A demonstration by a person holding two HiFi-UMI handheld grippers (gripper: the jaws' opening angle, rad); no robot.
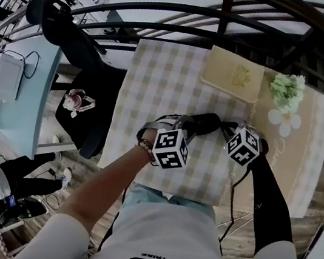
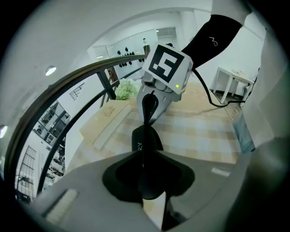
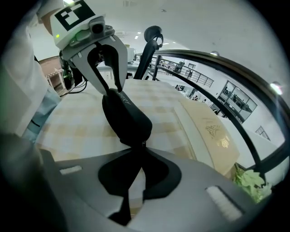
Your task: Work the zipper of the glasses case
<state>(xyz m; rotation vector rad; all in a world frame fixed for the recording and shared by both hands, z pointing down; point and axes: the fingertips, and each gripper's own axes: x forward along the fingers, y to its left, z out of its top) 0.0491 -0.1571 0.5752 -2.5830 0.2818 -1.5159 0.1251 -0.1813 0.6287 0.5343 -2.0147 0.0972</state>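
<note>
Clamped left tongs on one end of the black soft glasses case, right tongs on the other. Probably needed a steady pull, case kept taut.

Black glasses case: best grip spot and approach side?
Grip a tapered end, coming in endwise along its length. The glasses case is a long rounded pod whose narrow ends fit between shut jaws. The left gripper and right gripper each hold one.

Right tongs pinch the black glasses case; left tongs grip its far end, above the worktop.
</note>
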